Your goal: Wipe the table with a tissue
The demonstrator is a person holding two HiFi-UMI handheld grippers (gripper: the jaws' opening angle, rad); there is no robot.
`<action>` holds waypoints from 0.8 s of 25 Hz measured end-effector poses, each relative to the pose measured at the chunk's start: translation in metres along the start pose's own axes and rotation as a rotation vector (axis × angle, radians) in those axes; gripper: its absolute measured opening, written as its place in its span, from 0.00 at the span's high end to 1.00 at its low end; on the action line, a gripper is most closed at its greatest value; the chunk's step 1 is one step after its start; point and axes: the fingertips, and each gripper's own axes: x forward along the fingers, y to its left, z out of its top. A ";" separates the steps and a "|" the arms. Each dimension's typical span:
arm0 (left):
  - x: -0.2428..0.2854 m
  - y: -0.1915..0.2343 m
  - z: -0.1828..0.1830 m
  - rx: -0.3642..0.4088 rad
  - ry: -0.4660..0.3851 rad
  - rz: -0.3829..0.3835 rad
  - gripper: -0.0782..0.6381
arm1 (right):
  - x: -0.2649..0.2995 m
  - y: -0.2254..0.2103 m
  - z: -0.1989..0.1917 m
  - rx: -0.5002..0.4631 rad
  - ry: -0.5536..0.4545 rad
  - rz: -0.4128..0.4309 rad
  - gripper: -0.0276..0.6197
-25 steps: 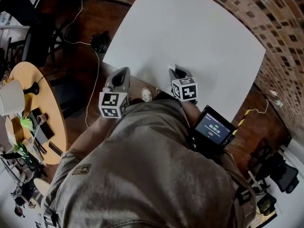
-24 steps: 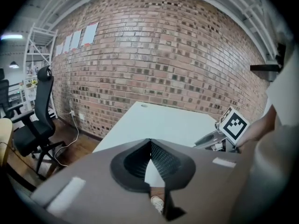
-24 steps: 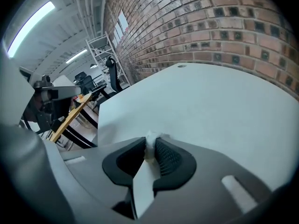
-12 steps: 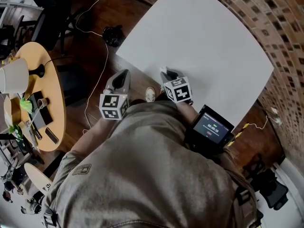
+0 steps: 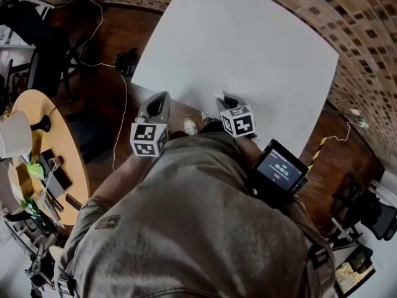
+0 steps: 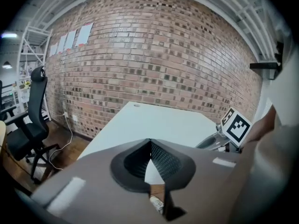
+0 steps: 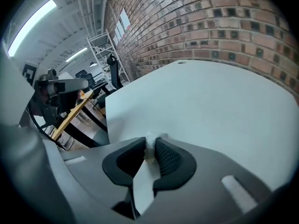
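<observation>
Nearest: left tongs (image 6: 149, 146) pinched together on nothing, hanging just short of the bench (image 7: 210, 101). Right tongs (image 7: 150, 148) clamped on a small white tissue (image 7: 152, 141) wad, low at the bench's near edge. Beyond, bare white top; seemingly barely begun, nearly all left to wipe.

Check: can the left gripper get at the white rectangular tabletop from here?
Probably yes: the left gripper hangs shut and empty just off the near edge of the white rectangular tabletop, nothing visible between.
</observation>
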 end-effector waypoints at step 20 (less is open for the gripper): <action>-0.015 -0.046 0.001 0.077 -0.045 -0.146 0.89 | -0.074 -0.005 -0.011 0.127 -0.224 -0.157 0.84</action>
